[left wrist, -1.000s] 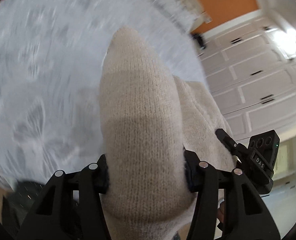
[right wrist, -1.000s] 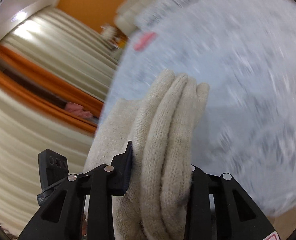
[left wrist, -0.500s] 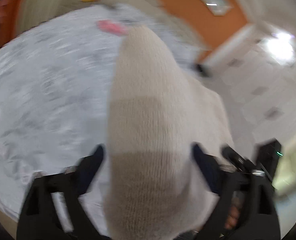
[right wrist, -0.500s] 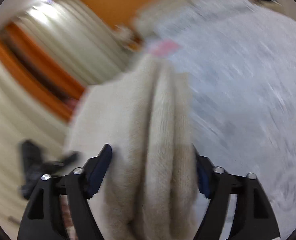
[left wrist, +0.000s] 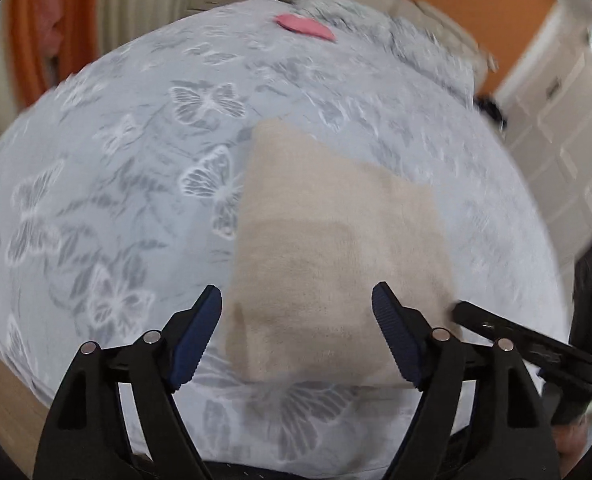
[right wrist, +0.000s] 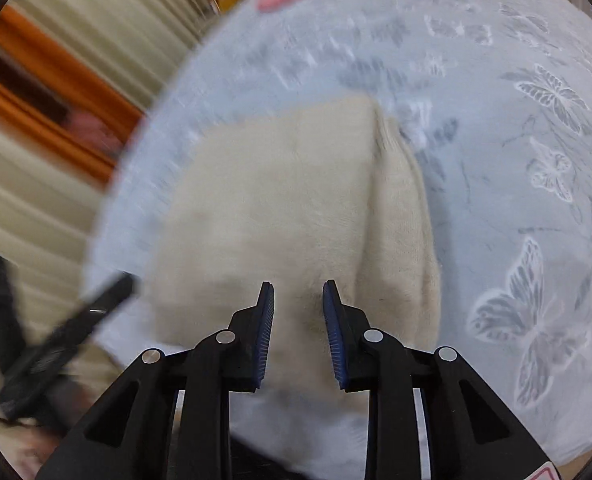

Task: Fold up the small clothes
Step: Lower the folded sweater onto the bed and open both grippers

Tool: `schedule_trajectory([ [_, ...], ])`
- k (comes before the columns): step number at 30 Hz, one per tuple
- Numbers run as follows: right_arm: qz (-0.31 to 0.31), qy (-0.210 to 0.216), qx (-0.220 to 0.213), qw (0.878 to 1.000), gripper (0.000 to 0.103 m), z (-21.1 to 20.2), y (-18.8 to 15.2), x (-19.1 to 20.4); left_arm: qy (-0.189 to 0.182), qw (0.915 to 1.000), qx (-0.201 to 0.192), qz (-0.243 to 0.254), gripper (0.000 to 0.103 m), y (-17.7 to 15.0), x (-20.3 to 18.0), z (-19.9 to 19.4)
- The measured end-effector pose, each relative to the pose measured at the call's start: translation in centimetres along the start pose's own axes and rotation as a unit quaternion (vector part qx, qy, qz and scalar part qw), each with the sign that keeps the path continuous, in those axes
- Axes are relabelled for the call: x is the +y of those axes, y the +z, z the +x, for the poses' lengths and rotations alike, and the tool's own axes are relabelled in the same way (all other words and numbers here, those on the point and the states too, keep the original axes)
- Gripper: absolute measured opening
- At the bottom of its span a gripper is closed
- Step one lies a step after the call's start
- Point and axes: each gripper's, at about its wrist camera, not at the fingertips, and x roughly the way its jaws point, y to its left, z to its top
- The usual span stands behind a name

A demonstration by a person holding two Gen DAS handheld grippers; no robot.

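Folded beige knit (left wrist: 336,248) lies flat on the butterfly-print bedspread (left wrist: 116,168), near its front edge. Left tool (left wrist: 296,312) wide open, right tool (right wrist: 298,312) partly open; neither holds cloth. Advice: back straight off without snagging the layered right edge. Pink item (left wrist: 304,28) lies far across; orange wall (left wrist: 508,28), pleated curtains (right wrist: 48,208) around.

folded garment (left wrist: 336,240) on bedspread (left wrist: 116,200), near edge

Cream-beige knitted garment (left wrist: 336,256), folded into a flat, roughly rectangular wedge w/ layered edges showing along its right side (right wrist: 404,216), is lying on the pale grey-blue butterfly-print bedspread (left wrist: 108,200), near its front edge; nothing is gripping it.
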Motion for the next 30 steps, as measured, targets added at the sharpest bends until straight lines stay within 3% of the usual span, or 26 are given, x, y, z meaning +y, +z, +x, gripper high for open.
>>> schedule_trajectory([
  [2, -0.004, -0.034, 0.031, 0.999, 0.016, 2.8, 0.0, -0.9, 0.038, 0.9981, 0.041, 0.025, 0.076, -0.6, -0.7, 2.5],
  [4, 0.011, -0.031, 0.025, 0.999, 0.017, 2.0, 0.4, -0.9, 0.054, 0.9959, 0.065, 0.033, 0.077, -1.2, -0.7, 4.0],
  [8, -0.002, -0.034, -0.032, 0.999, 0.021, -2.5, -0.1, 0.5, 0.054, 0.9966, 0.046, 0.042, 0.075, -1.2, -0.6, 2.9],
  [10, -0.011, -0.055, -0.014, 0.998, 0.022, -1.6, -0.9, 0.4, 0.056, 0.9962, 0.051, 0.044, 0.075, -1.4, -0.5, 3.1],
  [12, -0.007, -0.073, 0.034, 0.997, 0.023, 1.7, -1.6, -0.9, 0.062, 0.9955, 0.053, 0.047, 0.076, -1.7, -0.8, 2.9],
  [13, 0.000, -0.068, 0.032, 0.997, 0.024, 2.0, -1.8, -1.3, 0.064, 0.9952, 0.056, 0.049, 0.076, -1.7, -1.1, 2.7],
  [17, 0.018, -0.047, -0.004, 0.999, 0.024, -1.1, -1.5, -0.4, 0.072, 0.9940, 0.047, 0.068, 0.075, -2.0, -1.9, 1.4],
  [22, 0.003, -0.062, -0.055, 0.997, 0.029, -5.6, -2.5, 0.6, 0.082, 0.9923, 0.027, 0.089, 0.075, -2.2, -2.8, -0.7],
  [30, 0.020, -0.064, -0.075, 0.995, 0.030, -8.2, -4.0, 0.4, 0.083, 0.9912, -0.003, 0.103, 0.075, -2.7, -3.7, -4.0],
])
